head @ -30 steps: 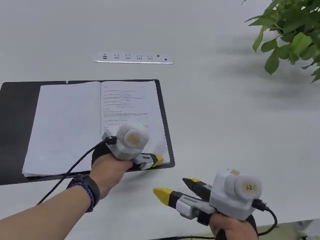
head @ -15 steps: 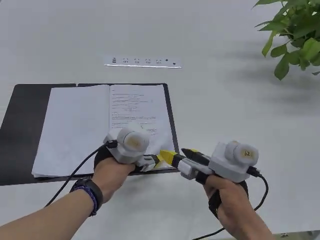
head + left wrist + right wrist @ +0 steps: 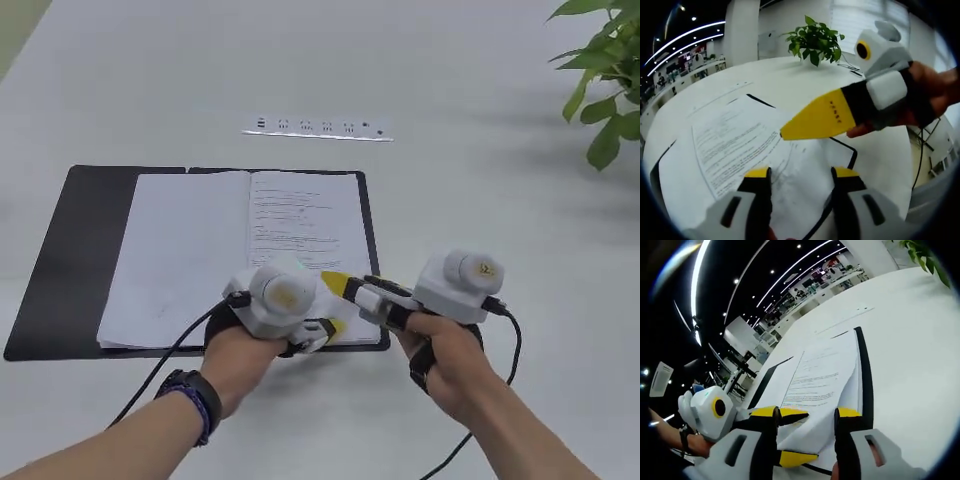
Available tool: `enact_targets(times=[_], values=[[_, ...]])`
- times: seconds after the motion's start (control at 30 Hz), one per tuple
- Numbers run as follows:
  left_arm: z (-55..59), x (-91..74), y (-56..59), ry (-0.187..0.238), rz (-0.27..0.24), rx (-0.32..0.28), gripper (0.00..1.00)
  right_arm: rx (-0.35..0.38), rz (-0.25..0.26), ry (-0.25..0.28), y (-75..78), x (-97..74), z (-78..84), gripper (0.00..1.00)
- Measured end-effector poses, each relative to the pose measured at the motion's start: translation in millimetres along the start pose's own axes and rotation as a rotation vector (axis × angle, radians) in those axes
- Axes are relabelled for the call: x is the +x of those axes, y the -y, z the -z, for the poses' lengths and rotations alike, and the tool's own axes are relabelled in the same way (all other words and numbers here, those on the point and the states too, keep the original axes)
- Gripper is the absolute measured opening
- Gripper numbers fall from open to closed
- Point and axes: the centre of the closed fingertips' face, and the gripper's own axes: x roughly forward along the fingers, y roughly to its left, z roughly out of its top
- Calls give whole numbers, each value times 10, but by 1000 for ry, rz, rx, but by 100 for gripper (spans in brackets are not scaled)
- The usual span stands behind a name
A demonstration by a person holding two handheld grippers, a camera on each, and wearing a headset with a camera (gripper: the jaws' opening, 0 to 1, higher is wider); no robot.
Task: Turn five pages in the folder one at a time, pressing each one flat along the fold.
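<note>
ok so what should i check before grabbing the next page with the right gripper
1. Folder open and flat on the table: ok.
2. Right gripper jaws apart, aimed at the printed page near its lower corner: ok.
3. Left gripper jaws apart at that same corner, close beside the right one: ok, but tight.
4. Just one sheet separated at the corner: cannot tell.
5. Page gripped by either gripper: not ok, not yet.
6. Blank left page bare to receive the turned sheet: ok.

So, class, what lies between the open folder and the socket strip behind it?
Nothing: in the head view, that stretch of white table between folder and socket strip is bare.
</note>
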Motion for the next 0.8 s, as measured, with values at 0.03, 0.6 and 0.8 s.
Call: enact_targets(times=[0.03, 0.6, 0.8], values=[[4, -15, 12, -1, 0, -4, 49, -2, 2, -1, -6, -1, 10, 40], [55, -371, 55, -20, -39, -18, 65, 30, 19, 33, -12, -115, 109, 9], [19, -518, -11, 2, -68, -21, 67, 36, 17, 45, -41, -126, 71, 2]])
